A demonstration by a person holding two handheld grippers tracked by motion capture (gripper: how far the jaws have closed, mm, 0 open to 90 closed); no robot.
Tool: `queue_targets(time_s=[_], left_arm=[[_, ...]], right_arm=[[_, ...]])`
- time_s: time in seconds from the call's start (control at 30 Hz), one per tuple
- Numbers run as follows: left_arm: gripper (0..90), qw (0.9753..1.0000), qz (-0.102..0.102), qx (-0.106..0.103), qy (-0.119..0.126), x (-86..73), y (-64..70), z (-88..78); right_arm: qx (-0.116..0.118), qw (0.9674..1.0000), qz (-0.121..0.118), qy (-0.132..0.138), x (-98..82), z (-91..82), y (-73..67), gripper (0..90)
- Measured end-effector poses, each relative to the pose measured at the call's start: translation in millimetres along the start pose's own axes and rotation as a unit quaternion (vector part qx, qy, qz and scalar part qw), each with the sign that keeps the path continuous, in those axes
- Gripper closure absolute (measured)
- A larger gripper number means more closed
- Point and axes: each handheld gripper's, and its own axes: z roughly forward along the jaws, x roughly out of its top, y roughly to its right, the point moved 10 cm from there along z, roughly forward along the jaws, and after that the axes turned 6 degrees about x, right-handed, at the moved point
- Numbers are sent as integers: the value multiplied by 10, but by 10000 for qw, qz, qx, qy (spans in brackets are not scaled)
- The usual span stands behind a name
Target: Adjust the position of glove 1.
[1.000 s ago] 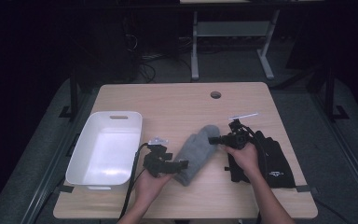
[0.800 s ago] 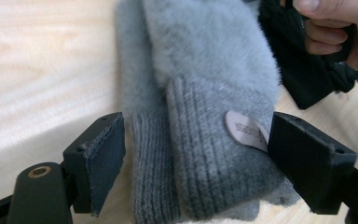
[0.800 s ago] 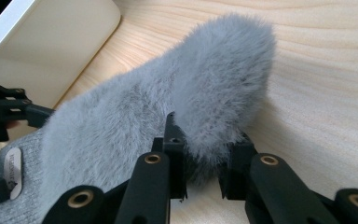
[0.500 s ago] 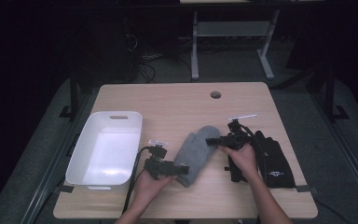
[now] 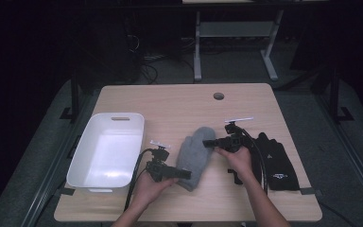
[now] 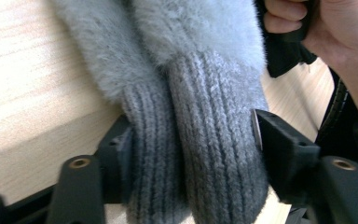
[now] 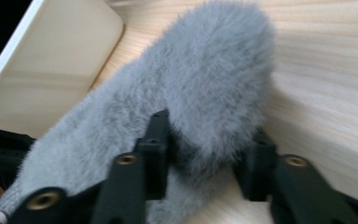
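Gripping the ribbed knit cuff of the fluffy grey mitten (image 5: 194, 156), the left tongs (image 6: 191, 140) have just been closing. Right tongs (image 7: 205, 140), likewise closing, pinch its furry thumb on the wooden counter (image 5: 179, 101).

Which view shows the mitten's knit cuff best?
The left gripper view: the ribbed knit cuff of the grey mitten sits close up between the left gripper jaws. The high view shows the whole mitten, its cuff small by that gripper. The right gripper view shows its fluffy end.
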Motion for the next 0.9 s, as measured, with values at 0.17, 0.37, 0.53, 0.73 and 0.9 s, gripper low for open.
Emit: queue_targets(time_s=[0.17,0.37,0.53,0.73,0.9], left_arm=[[421,9996,-144,-191,167,-6,-6,-24],[435,9994,-92,-271,192,6,39,-47],[435,9990,-134,-334,252,33,84,-54],[436,9990,19,-356,284,77,160,-115],[435,9987,139,-354,334,135,244,-193]], right_arm=[[116,9999,-85,74,29,1,-55,741],[111,9996,-218,117,67,-65,-120,753],[96,9994,-313,137,113,-145,-185,757],[82,9990,-382,213,158,-244,-248,758],[75,9987,-428,262,219,-342,-330,758]])
